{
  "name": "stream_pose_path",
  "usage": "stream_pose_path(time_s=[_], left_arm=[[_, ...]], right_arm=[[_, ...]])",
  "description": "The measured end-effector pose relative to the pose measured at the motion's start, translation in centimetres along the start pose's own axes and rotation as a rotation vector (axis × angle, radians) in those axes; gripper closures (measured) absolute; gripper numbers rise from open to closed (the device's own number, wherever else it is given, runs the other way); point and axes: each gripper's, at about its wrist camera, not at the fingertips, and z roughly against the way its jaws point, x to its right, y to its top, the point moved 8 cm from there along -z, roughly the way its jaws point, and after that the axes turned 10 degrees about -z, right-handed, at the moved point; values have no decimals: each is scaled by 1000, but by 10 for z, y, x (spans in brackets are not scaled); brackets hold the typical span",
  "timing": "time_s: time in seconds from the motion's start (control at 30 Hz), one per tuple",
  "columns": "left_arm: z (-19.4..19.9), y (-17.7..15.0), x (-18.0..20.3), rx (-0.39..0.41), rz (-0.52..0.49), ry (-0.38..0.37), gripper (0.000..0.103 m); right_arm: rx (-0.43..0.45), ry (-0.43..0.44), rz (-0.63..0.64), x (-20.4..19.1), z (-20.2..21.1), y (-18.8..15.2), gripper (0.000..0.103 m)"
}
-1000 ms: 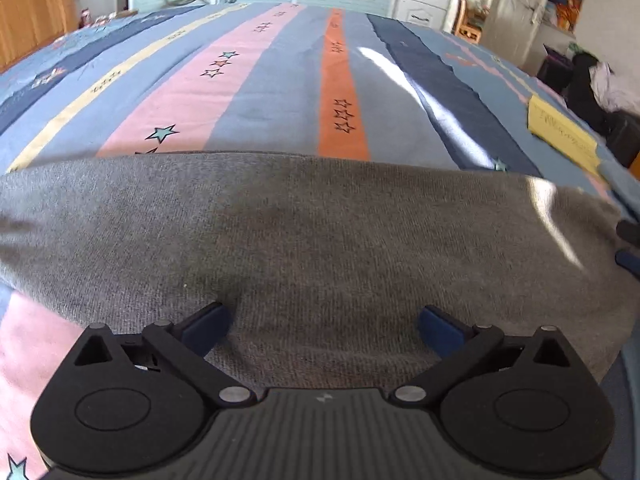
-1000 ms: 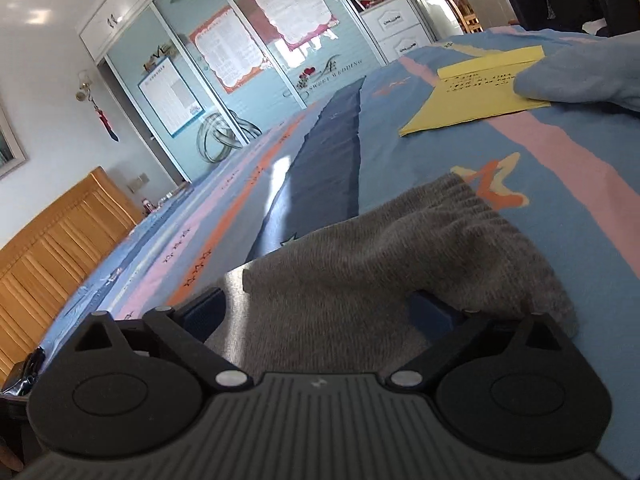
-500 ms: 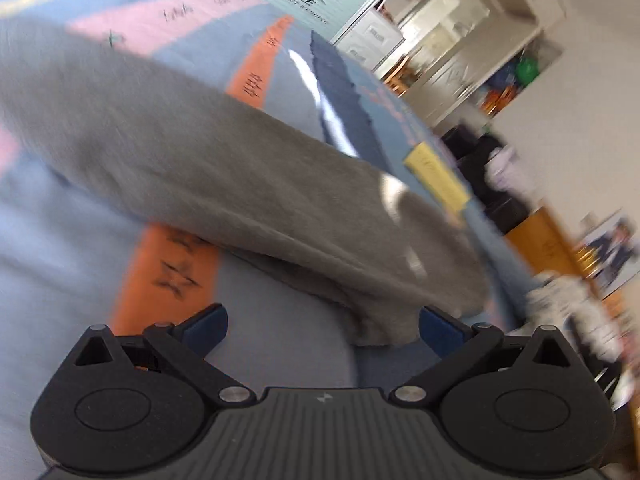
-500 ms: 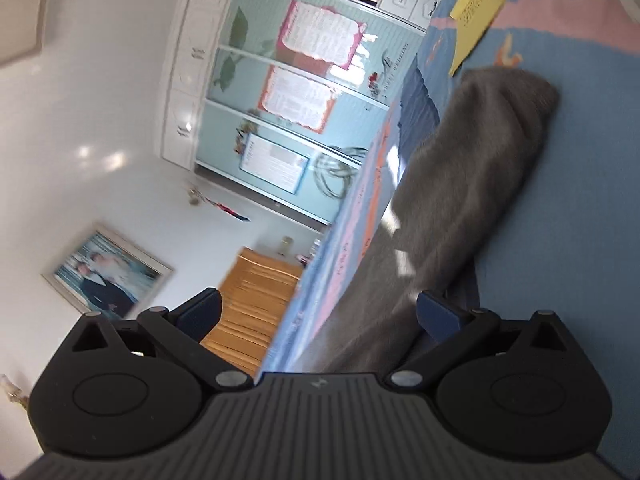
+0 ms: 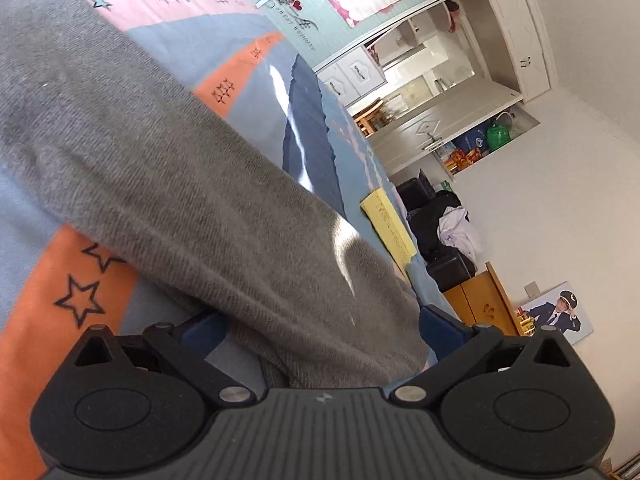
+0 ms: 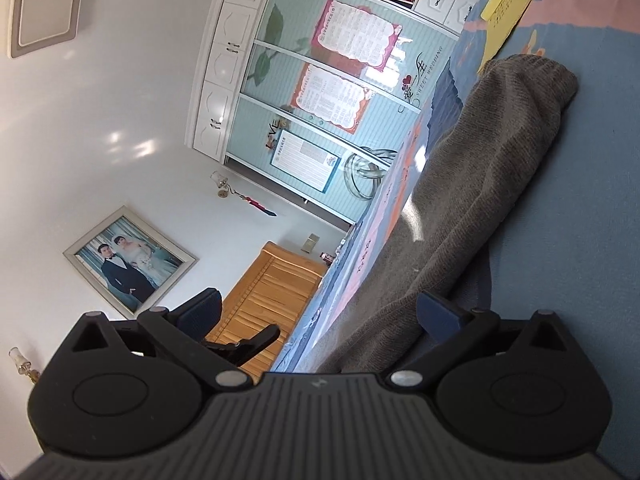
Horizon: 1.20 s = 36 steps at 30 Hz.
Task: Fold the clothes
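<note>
The grey knit garment lies on the bed, on the striped bedspread w/ pink, orange and blue bands and small stars. It is a long folded band across the bed; one rounded end lies near a yellow paper on the cover.

The left gripper is rolled to the side, so the room looks tilted. Its blue fingers stand wide apart, one on each side of the grey cloth. The cloth passes between them, but the pads do not press it, so the gripper is open and holds nothing.

The right gripper is also rolled, approx. level. Its jaws are at their widest. One blue finger is just beside the edge of the garment, the other is in the air in front of the wooden headboard. No grip here either.

Behind the bed is a wardrobe w/ posters on the doors.
</note>
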Motion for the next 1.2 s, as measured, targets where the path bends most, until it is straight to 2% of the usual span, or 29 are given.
stream_pose_path(time_s=[0.23, 0.33, 0.4, 0.47, 0.5, 0.53, 0.57, 0.63, 0.7, 0.73, 0.83, 0.87, 0.93, 1.03, 1.07, 1.1, 1.13, 1.17, 1.2], left_arm=[[-24, 13, -5, 97, 58, -58, 1], [-33, 12, 3, 75, 44, -123, 1], [-38, 5, 13, 19, 35, -222, 1], [-44, -11, 29, -117, 1, -371, 1], [-44, -16, 35, -171, -53, -403, 1], [-44, -19, 38, -200, -136, -390, 1], [-45, -18, 37, -219, -162, -386, 2], [-49, -5, 30, -217, -104, -384, 2], [-52, 11, 25, -168, -52, -353, 2], [-54, 5, 32, -198, -90, -356, 2], [-55, -29, 62, -399, -298, -383, 1], [-52, -36, 64, -437, -326, -397, 2], [-52, -27, 59, -430, -285, -408, 2], [-55, -5, 46, -325, -211, -344, 2], [-56, -9, 48, -344, -204, -350, 2], [-57, -23, 56, -416, -215, -382, 1], [-58, -36, 65, -468, -267, -392, 1], [-57, -44, 73, -482, -355, -370, 1], [-57, -43, 73, -468, -377, -351, 1]], right_arm=[[-17, 11, -1, 1, -2, -1, 0], [-22, 13, -1, 1, -3, -1, 0], [-23, 14, -1, 1, -3, -1, 0], [-24, 14, -1, 1, -2, -1, 0], [-25, 14, -1, 1, -2, -1, 0], [-25, 14, 0, 2, -1, -1, 0], [-26, 14, 0, 2, -1, -1, 0], [-27, 14, 0, 2, 0, -1, 0], [-28, 14, 0, 2, 1, -1, 0], [-29, 14, 0, 3, 2, -1, 0], [-30, 14, 1, 3, 3, -1, 0], [-31, 14, 1, 3, 3, -2, 0], [-31, 15, 1, 4, 3, -2, 0], [-31, 14, 3, 4, 4, -2, 0], [-31, 14, 3, 4, 4, -2, 0], [-31, 14, 4, 2, 1, -3, 0], [-32, 15, 4, 2, 0, -3, 0], [-32, 15, 3, 1, 0, -3, 0], [-32, 16, 2, 1, 0, -4, 0]])
